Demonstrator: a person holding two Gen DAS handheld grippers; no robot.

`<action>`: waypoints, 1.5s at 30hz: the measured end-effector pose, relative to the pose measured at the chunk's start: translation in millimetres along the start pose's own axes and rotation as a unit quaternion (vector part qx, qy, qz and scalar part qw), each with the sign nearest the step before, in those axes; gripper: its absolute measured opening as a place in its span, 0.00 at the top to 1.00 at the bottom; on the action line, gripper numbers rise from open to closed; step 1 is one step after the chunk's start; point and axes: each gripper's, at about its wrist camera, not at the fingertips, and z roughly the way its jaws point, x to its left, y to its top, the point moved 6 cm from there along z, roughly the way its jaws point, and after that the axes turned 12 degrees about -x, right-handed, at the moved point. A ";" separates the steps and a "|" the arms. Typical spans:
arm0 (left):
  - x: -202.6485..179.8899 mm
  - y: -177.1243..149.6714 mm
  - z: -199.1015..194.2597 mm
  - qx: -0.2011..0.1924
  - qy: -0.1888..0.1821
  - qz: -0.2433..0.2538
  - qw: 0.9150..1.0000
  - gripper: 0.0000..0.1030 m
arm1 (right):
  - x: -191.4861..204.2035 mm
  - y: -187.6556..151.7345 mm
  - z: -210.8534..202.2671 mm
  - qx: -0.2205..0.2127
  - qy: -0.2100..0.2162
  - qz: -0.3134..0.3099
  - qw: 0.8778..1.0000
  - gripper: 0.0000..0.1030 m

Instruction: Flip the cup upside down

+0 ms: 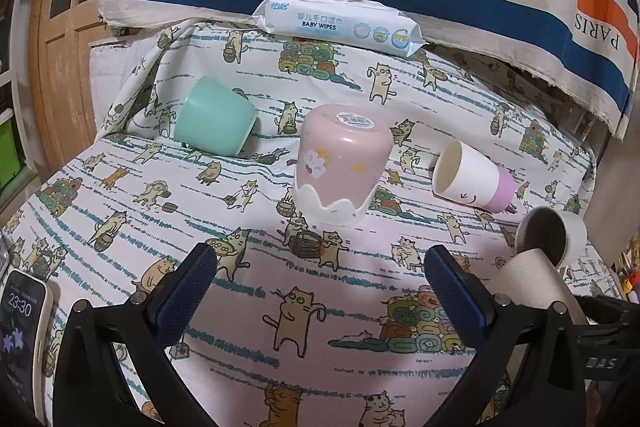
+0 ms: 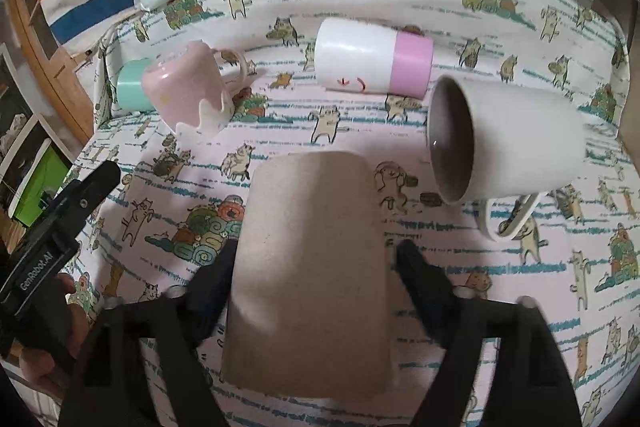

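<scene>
A: Beige cup, matte, looks like fibre or bamboo composite. It sits between the right gripper jaws, which are clamped on its sides, low over the cat-print cloth on the surface. The end facing the camera is hidden, so which way it points cannot be told.

B: Handling?

A: Likely light and stiff. The rough skin should give the pads good bite, so little slip risk. The wall tapers, and a squeeze across the middle of the body seems safest during the turn. Probably not brittle, though a drop onto the white mug just beside it could chip that one.

B: Left side?

A: Left gripper hangs with jaws wide apart, holding nothing, facing the pink cup, which already stands mouth down. Mint cup and white-and-pink cup lie on their sides.

B: Clearance?

A: Tight on the mug side; open cloth on the near side.
</scene>
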 end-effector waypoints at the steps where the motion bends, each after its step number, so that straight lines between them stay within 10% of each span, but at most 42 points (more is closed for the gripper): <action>1: -0.4 -0.2 0.0 0.000 0.000 0.000 1.000 0.00 | -1.1 1.7 -4.4 -0.011 -0.001 -0.002 1.000 0.16; 10: -1.5 0.0 -0.4 -0.002 -0.002 0.002 1.000 0.00 | -29.6 21.5 -47.5 -0.134 -0.025 -0.018 0.990 0.16; 20: -12.1 1.7 -7.1 -0.020 -0.010 0.026 0.999 0.00 | -80.4 25.4 -99.4 -0.289 -0.088 -0.054 0.952 0.00; 45: -41.8 5.2 -10.2 0.019 -0.036 0.040 0.998 0.00 | -103.0 14.5 -115.2 -0.324 -0.085 -0.030 0.942 0.00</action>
